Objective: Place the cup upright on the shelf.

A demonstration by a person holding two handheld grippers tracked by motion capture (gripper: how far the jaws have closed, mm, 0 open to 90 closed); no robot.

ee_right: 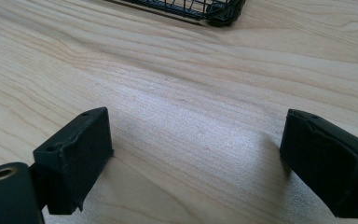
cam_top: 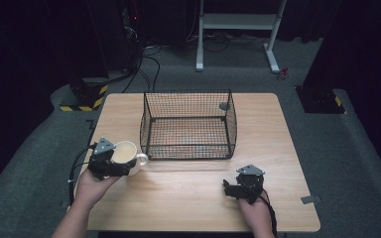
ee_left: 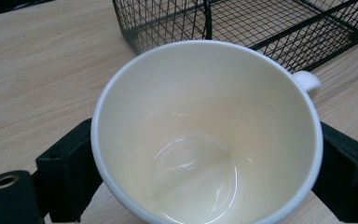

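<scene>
Cream-white and glossy, a cup [cam_top: 125,154] sits at the lower left of the high view, clamped between the fingers [ee_left: 67,175] of the left gripper [cam_top: 110,166]. In the left gripper view the two black fingers press the cup's outer wall on opposite sides, and the mouth opens toward the camera, showing a bare inside. Its handle [cam_top: 141,158] points toward the right of the high view, at the near left corner of the wire basket [cam_top: 188,124], which stands just beside the cup at mid-frame. Whether the cup rests on the desk [cam_top: 188,198] or is lifted off it, I cannot tell.

The left hand [cam_top: 90,187] comes up from the bottom left, forearm angled toward the upper right. The right hand [cam_top: 254,208] enters from the bottom right, holding the right gripper [cam_top: 233,189] low over the wood, pointing toward the left of the frame. Its fingers [ee_right: 77,156] stand wide apart with nothing between them but bare desk grain.

A broad strip of open wood runs between the two grippers, along the near edge in front of the basket. The basket is open-topped. The cup is near the desk's left edge; the right gripper is well in from the right edge.
</scene>
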